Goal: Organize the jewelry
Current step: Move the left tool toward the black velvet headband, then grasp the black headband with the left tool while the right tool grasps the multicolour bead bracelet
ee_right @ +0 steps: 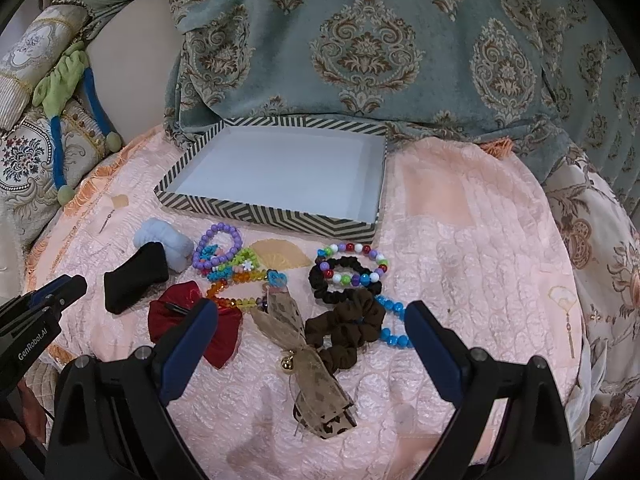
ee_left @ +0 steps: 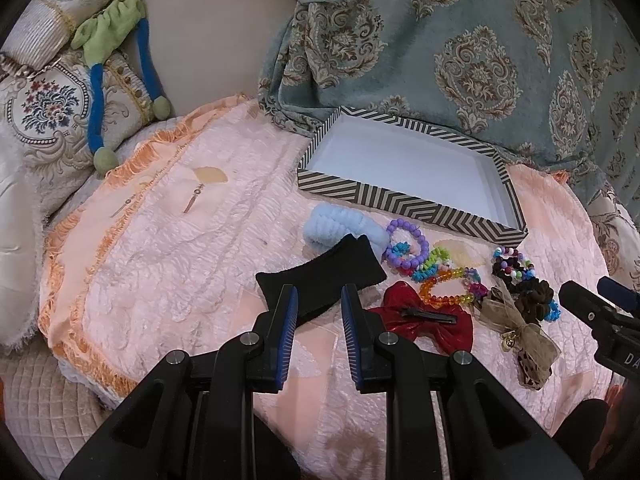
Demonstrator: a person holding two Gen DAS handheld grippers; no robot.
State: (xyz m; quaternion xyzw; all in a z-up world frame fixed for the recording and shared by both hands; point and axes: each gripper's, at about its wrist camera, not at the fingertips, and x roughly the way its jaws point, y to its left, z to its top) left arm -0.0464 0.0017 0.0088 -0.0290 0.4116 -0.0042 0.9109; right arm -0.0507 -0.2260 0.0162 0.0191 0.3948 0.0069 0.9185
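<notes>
Left wrist view: my left gripper (ee_left: 319,295) partly open, holding nothing, tips over black fabric headband (ee_left: 320,276). Chevron-striped shallow cardboard box (ee_left: 412,204) behind it; purple bead bracelet (ee_left: 406,248) just in front of box.

Right wrist view: my right gripper (ee_right: 312,312) wide open, holding nothing, straddling brown fabric scrunchie (ee_right: 348,330) and beige organza bow (ee_right: 308,356), both in front of box (ee_right: 276,212).

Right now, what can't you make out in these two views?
- Blue bead bracelet: right wrist view, partly hidden under brown scrunchie and behind a finger of the right gripper.
- Red bow: right wrist view, that gripper's other finger covers its middle.
- Black pad: left wrist view, near edge hidden behind left gripper.
- Two small pendants: left wrist view, too small to identify.
</notes>
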